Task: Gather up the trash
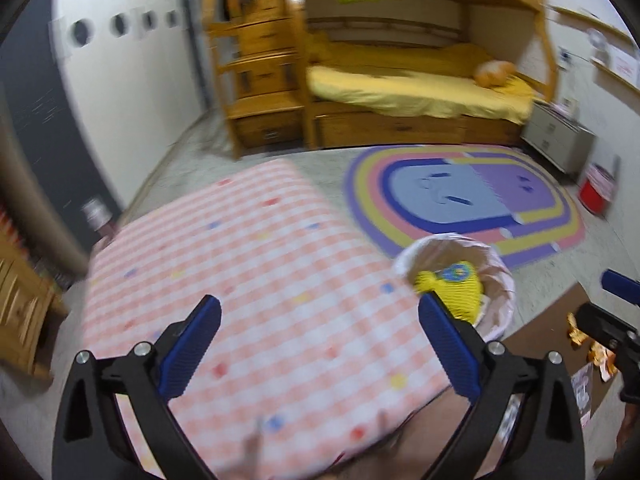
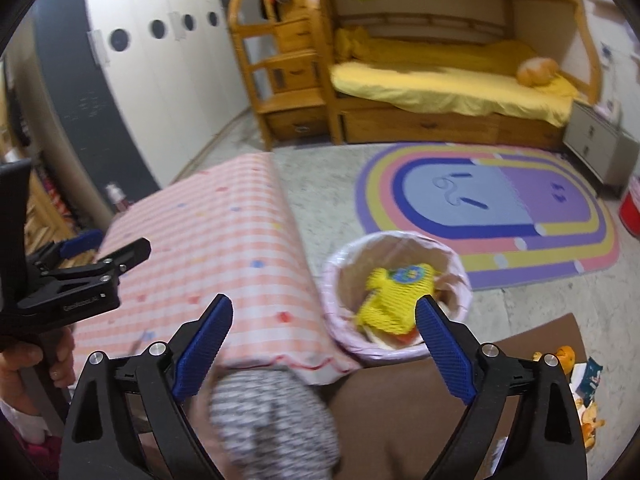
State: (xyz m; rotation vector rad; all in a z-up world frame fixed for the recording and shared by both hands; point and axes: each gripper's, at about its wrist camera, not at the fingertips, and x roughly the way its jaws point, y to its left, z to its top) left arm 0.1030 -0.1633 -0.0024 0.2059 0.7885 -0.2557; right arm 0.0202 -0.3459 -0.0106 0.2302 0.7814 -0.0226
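Note:
A white-lined trash bin (image 2: 460, 276) stands on the floor beside a pink checkered cloth (image 2: 208, 248). A yellow mesh net (image 2: 394, 300) lies in it on top of other scraps. The bin also shows in the left wrist view (image 1: 500, 264), with the net (image 1: 456, 284) inside. My left gripper (image 1: 320, 340) is open and empty above the cloth (image 1: 260, 280). My right gripper (image 2: 324, 340) is open and empty, just short of the bin. Orange wrappers and scraps (image 2: 588, 392) lie on brown cardboard (image 2: 440, 400) at the right, also visible in the left wrist view (image 1: 596, 356).
A rainbow rug (image 2: 492, 204) lies beyond the bin. A wooden bunk bed (image 2: 440, 80) with yellow bedding stands at the back. A grey drawer unit (image 2: 600, 152) and a red container (image 2: 630, 212) stand at the right. A white wardrobe (image 2: 168, 80) is at the left.

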